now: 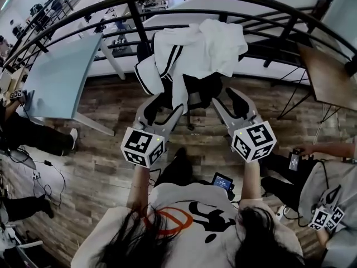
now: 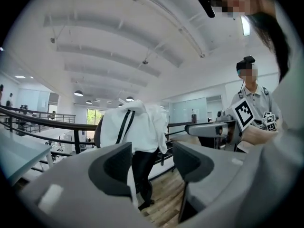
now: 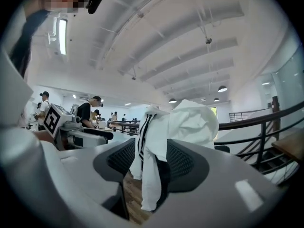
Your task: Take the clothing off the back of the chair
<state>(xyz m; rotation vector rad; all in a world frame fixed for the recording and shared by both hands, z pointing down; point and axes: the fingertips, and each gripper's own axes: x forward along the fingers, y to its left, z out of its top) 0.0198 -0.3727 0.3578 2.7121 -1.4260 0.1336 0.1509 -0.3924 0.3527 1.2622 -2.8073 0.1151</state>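
Observation:
A white jacket [image 1: 195, 52] with black stripes hangs over the back of a black office chair [image 1: 199, 91] by the railing. It shows too in the left gripper view as the jacket [image 2: 135, 127] and in the right gripper view as the jacket [image 3: 183, 127]. My left gripper [image 1: 163, 102] is open, short of the chair's left side and apart from the cloth. My right gripper [image 1: 227, 98] is open too, just right of the chair. Nothing lies between either pair of fingers. In their own views the left gripper [image 2: 152, 165] and right gripper [image 3: 151, 163] frame the jacket ahead.
A curved black railing [image 1: 100, 24] runs behind the chair. A pale blue table [image 1: 61, 74] stands at the left, a brown table [image 1: 329, 77] at the right. A person sits at the lower right with another marker cube [image 1: 326, 216]. The floor [image 1: 100, 161] is wood planks.

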